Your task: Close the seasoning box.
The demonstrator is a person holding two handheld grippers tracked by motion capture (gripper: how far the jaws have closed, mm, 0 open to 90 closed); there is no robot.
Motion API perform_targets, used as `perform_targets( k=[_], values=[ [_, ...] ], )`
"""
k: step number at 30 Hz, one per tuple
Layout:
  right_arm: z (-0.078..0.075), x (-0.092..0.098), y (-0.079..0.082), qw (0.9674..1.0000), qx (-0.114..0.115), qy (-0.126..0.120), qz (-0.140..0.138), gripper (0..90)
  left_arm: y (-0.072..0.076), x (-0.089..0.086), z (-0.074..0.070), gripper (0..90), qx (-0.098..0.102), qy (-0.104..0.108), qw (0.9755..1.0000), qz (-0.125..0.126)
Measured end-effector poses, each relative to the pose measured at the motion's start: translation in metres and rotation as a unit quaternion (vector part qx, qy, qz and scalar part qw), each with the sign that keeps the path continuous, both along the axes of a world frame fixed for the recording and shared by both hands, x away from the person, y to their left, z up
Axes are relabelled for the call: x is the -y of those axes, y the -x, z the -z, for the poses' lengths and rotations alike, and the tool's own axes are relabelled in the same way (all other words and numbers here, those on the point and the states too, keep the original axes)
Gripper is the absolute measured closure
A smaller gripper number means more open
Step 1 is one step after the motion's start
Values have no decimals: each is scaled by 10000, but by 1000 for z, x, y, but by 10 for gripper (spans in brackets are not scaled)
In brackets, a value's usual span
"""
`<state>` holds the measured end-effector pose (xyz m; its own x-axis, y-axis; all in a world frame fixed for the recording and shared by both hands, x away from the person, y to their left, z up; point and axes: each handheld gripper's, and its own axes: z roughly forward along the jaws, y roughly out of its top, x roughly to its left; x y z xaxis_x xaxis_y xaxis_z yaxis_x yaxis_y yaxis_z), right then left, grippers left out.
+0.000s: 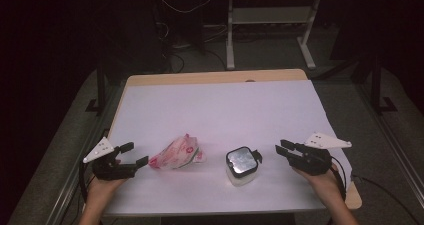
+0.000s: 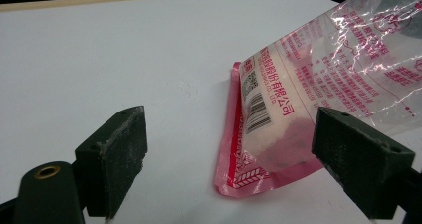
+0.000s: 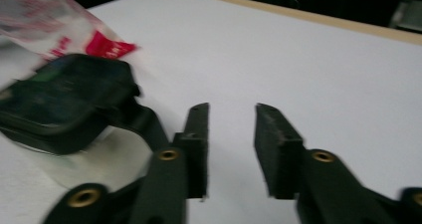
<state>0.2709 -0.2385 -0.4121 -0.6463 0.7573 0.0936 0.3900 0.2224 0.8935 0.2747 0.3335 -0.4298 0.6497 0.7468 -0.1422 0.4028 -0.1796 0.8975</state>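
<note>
While the pink-printed plastic bag (image 1: 176, 153) is lying near the front edge of the white table (image 1: 220, 105), its long axis is running left to right (sealed end leftward). Just right is sitting a black-lidded jar (image 1: 242, 166). Left gripper (image 1: 135, 155) and right gripper (image 1: 282, 148) are both gaping, holding nothing.

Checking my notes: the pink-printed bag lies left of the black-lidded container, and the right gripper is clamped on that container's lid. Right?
Not quite. The right gripper is open and holds nothing, apart from the container, as the high view shows. The bag does lie left of it.
</note>
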Motion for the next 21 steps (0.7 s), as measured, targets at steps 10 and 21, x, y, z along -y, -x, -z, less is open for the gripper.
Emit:
perform_targets(
  k=[10,21],
  values=[
    [24,12,-12,9987,-296,264,317,342,0,0,1,140,-24,-53,10000,56],
    [43,18,-22,9970,-445,463,438,184,0,4,3,140,-62,-136,9998,124]
  ],
)
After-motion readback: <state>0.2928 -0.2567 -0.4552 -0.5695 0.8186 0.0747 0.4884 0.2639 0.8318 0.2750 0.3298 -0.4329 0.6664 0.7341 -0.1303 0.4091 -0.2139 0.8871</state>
